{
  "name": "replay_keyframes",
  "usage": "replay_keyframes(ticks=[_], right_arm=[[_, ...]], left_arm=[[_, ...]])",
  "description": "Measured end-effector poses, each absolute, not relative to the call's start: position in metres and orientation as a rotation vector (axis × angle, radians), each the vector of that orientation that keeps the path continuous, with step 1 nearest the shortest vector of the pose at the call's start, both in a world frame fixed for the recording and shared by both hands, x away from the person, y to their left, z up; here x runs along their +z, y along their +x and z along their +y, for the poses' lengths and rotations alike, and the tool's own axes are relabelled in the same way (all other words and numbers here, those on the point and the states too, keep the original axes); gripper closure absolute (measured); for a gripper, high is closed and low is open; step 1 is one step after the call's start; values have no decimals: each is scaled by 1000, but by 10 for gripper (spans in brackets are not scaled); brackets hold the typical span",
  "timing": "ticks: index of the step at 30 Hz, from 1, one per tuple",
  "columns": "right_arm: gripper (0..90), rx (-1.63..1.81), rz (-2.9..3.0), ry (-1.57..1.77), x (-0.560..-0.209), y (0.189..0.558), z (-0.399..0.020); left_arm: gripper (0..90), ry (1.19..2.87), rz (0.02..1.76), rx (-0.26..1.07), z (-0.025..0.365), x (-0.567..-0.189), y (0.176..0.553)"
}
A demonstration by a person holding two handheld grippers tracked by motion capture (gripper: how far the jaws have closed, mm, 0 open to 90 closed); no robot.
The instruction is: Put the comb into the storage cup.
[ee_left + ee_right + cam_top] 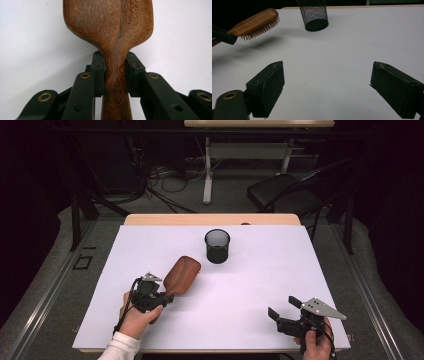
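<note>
A wooden hairbrush (pixel 182 274) is held above the white table, bristles facing down, its head pointing toward the far right. My left gripper (pixel 161 296) is shut on the brush's neck (pixel 115 72), where the handle narrows below the paddle. The brush (pixel 254 23) hangs clear of the table with its shadow beneath it. A black mesh cup (pixel 217 246) stands upright at the middle of the table's far half, a short way beyond the brush head. My right gripper (pixel 283 311) rests low at the front right, open, with nothing between its fingers (pixel 268 87).
The white sheet (pixel 260 285) covers a wooden table whose far edge (pixel 210 219) shows behind it. A dark chair (pixel 290 192) and another table's legs stand on the floor beyond. The mesh cup (pixel 313 15) is ahead of the right gripper.
</note>
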State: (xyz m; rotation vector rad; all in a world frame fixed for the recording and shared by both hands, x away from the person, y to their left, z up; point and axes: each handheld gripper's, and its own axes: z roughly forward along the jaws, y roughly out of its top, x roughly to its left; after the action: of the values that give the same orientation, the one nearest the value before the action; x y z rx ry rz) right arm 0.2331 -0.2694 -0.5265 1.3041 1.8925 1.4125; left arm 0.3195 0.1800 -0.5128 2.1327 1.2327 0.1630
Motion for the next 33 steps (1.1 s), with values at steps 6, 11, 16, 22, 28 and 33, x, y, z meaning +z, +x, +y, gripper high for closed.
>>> replay_keyframes(ticks=[6,11,16,22,28,33], right_arm=[[115,1410,1895,1305,-527,233,-269],[116,1410,1895,1304,-527,233,-269],[116,1412,1895,1304,-527,233,-269],[116,1408,1899,1304,-527,234,-269],[118,1409,1898,1310,-527,234,-268],[118,1408,1902,1308,-528,234,-268]], left_arm=[[722,2115,1205,194,182,-508,317],[722,2081,1176,224,182,-503,314],[722,2032,1140,257,183,-497,309],[722,2000,1102,254,184,-490,306],[722,1960,1063,282,181,-486,302],[722,1918,1027,300,181,-483,298]])
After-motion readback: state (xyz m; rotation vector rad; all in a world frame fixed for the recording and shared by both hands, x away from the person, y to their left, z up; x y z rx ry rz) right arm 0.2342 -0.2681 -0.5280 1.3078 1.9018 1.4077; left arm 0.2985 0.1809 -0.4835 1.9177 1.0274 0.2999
